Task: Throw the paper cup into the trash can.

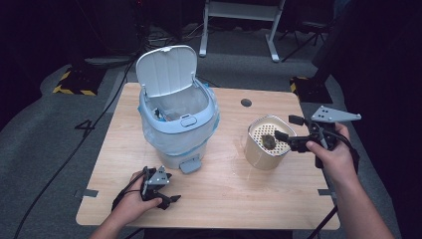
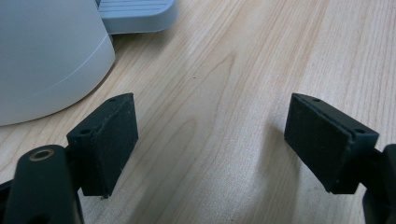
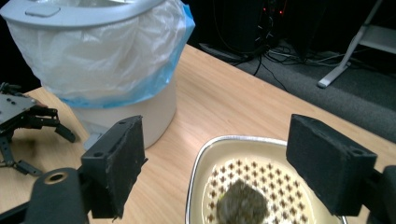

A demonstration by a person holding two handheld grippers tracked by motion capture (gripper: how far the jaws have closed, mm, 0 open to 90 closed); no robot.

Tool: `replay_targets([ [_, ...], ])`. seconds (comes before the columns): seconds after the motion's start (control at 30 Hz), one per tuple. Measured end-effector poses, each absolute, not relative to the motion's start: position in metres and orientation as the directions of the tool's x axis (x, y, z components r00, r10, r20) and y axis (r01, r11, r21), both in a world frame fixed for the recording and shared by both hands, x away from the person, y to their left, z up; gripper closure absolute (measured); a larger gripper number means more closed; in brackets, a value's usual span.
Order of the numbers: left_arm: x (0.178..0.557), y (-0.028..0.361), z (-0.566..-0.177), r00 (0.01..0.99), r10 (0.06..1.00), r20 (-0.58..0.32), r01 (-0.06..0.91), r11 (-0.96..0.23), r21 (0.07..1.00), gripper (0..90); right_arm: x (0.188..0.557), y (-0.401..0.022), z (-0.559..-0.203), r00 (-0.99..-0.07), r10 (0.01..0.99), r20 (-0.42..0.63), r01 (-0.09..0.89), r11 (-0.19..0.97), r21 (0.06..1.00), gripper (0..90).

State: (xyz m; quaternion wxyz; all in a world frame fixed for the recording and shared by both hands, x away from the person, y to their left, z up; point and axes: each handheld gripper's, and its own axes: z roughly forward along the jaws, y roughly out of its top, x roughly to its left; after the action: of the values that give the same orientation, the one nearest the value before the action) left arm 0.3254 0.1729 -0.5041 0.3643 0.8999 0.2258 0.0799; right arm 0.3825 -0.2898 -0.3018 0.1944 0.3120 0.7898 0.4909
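Note:
A cream container with a perforated strainer top stands right of centre on the table, and a dark lump lies on the strainer. My right gripper hovers at its right rim, open, with nothing between the pads. In the right gripper view the jaws of my right gripper stand wide above the container's rim and the lump. My left gripper rests near the front edge, open and empty. In its own view the left gripper spans bare wood.
A white pedal bin with a blue-edged bag liner stands left of centre, its lid raised and its pedal facing me. The bin's wall is close to my left gripper. A cable hole marks the table's back.

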Motion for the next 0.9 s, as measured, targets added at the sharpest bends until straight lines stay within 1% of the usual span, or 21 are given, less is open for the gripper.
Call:
replay_targets([
  [0.27,0.325,0.173,-0.504,0.885,0.465,-0.020,0.348,-0.633,0.692,17.6,0.367,-0.311,-0.332,-0.705,0.709,0.000,0.337,0.335,0.880,20.7],
  [0.43,0.325,0.173,-0.504,0.885,0.465,-0.020,0.348,-0.632,0.692,17.7,0.356,-0.321,-0.355,-0.692,0.722,0.011,0.365,0.336,0.868,22.8],
  [0.9,0.325,0.175,-0.504,0.875,0.483,-0.021,0.362,-0.626,0.691,17.7,0.340,-0.333,-0.421,-0.653,0.756,0.036,0.440,0.340,0.831,22.6],
])
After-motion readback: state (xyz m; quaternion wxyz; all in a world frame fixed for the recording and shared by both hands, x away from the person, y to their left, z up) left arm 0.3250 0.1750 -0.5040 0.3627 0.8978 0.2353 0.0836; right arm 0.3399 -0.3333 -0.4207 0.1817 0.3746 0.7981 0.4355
